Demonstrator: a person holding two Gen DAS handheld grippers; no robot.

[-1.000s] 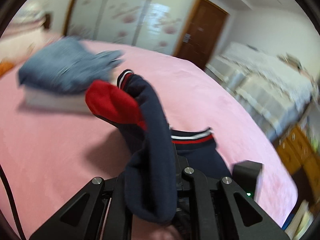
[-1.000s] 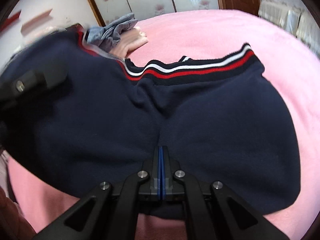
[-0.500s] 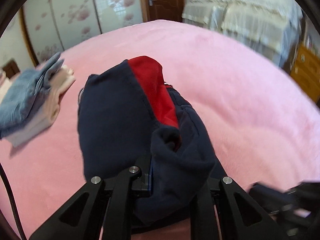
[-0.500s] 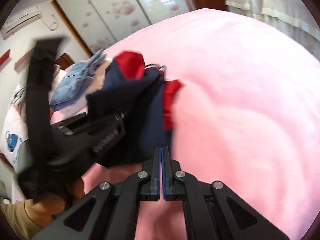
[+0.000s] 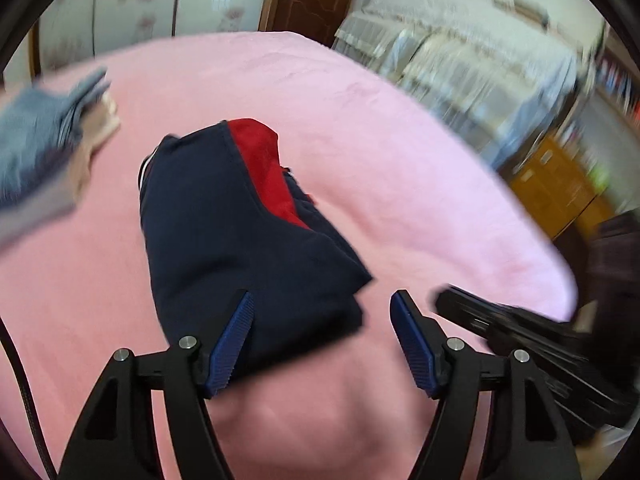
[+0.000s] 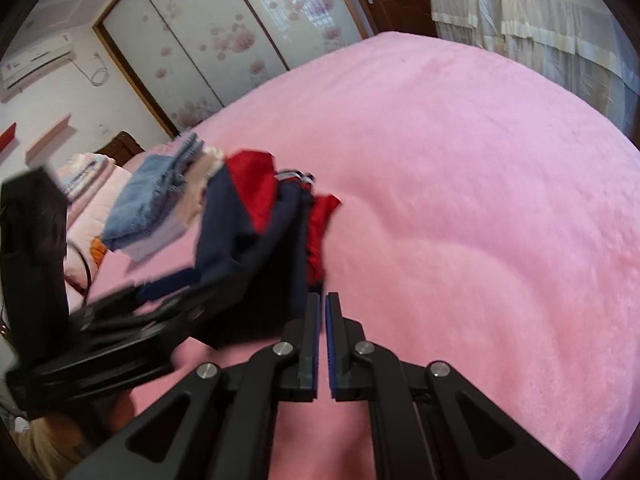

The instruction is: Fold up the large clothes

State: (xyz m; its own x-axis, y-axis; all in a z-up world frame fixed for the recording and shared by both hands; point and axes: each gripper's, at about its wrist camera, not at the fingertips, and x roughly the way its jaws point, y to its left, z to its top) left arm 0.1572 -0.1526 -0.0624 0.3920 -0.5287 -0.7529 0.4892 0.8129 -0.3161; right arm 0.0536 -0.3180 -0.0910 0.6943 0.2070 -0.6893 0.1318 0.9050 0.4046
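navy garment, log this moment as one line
left gripper: opening, garment between pads, released | right gripper: opening, nothing between pads | garment: folded, on pink bed | folded stack: beside garment

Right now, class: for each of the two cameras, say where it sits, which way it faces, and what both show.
Left wrist: on the left gripper, jaws opening, facing down at the folded navy garment.
Right wrist: on the right gripper, jaws opening on nothing, facing the pink bed.
Shared: garment, bed, folded stack.
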